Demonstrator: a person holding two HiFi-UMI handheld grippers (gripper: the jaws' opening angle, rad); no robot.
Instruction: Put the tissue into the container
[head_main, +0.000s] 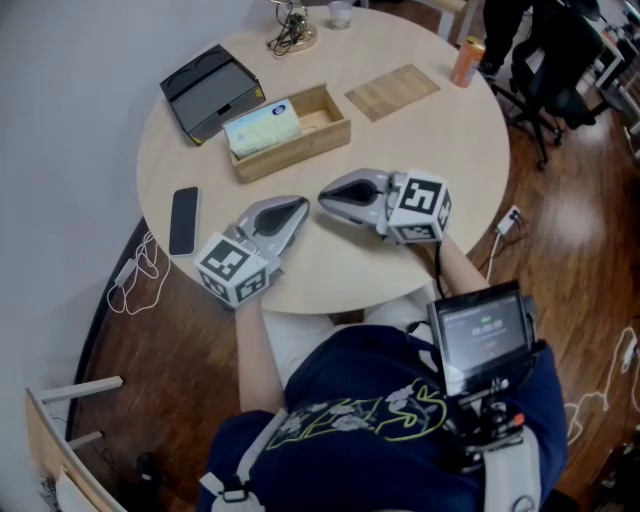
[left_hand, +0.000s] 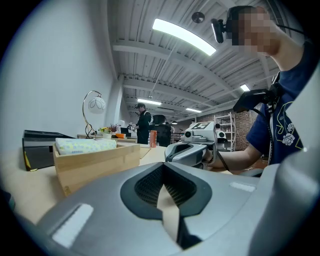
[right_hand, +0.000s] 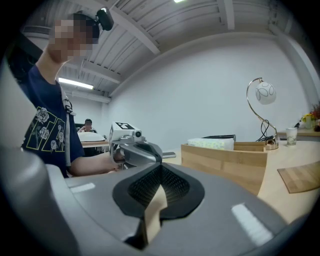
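Observation:
A pale green and white tissue pack (head_main: 263, 128) lies inside the open wooden container (head_main: 325, 133), filling its left part. It shows too as the tissue pack (left_hand: 85, 145) in the container (left_hand: 95, 162), and as the tissue pack (right_hand: 211, 143) in the container (right_hand: 225, 157). Both grippers rest on the round table near its front edge. My left gripper (head_main: 298, 208) is shut and empty, pointing toward the box. My right gripper (head_main: 325, 198) is also shut and empty, pointing left toward the other gripper (right_hand: 135, 147). Their tips nearly meet.
On the round table (head_main: 440, 150) lie a black phone (head_main: 184, 220) at left, a dark box (head_main: 210, 92) behind the container, a wooden lid (head_main: 392, 91), an orange can (head_main: 466, 61), a lamp base (head_main: 292, 35) and a cup (head_main: 340, 13). A black chair (head_main: 555, 70) stands at right.

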